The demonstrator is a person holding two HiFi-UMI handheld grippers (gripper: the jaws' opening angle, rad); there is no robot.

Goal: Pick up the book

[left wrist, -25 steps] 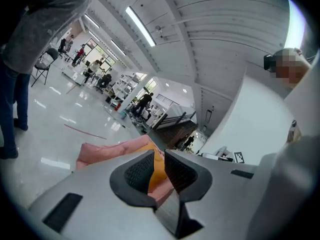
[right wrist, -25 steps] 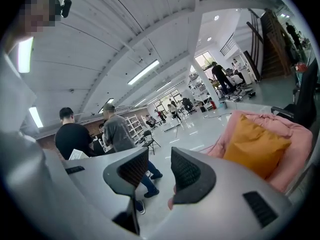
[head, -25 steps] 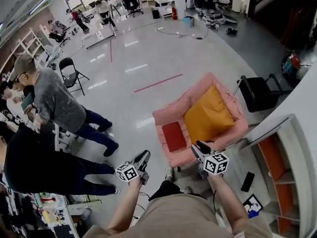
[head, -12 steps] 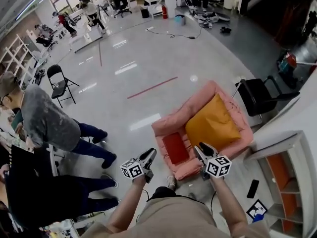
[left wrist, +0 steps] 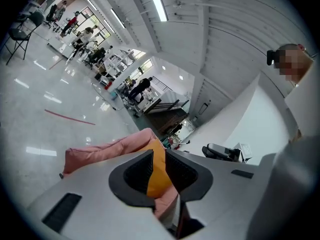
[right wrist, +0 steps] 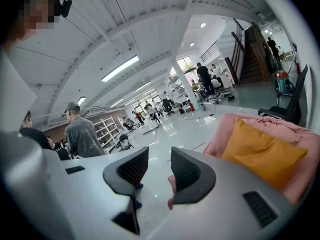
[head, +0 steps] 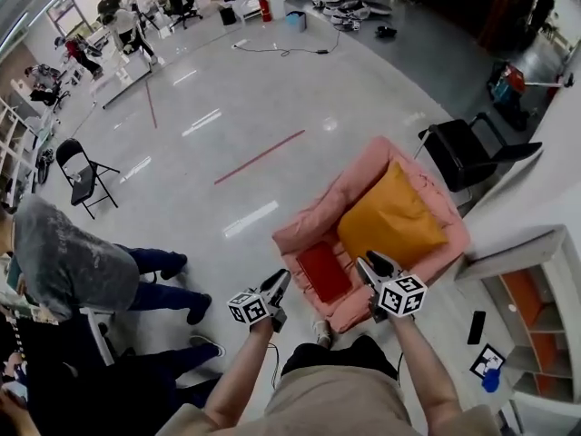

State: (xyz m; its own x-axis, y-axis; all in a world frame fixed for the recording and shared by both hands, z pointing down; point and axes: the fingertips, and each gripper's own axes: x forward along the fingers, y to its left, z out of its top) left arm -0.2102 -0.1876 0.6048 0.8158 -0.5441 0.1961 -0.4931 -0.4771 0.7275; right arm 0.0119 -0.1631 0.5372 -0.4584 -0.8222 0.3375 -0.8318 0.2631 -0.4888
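A red book (head: 324,271) lies flat on the seat of a pink armchair (head: 313,221), beside an orange cushion (head: 390,216). My left gripper (head: 280,282) hovers just short of the chair's front edge, left of the book, its jaws a narrow gap apart with nothing between them. My right gripper (head: 366,262) is over the seat's front right, close to the book, open and empty. In the left gripper view the left gripper (left wrist: 159,156) frames the cushion (left wrist: 159,176). The right gripper (right wrist: 160,160) points past the chair's pink arm (right wrist: 260,126). Neither gripper view shows the book.
A black chair (head: 472,153) stands behind the armchair on the right. White shelving with orange compartments (head: 517,298) lines the right wall. A person in grey (head: 64,266) and a folding chair (head: 77,162) are at the left. Shiny floor with a red line (head: 259,155) stretches beyond.
Both grippers have come forward to the armchair's front edge. The chair and book now sit closer below me, and the person in grey has slid toward the left edge.
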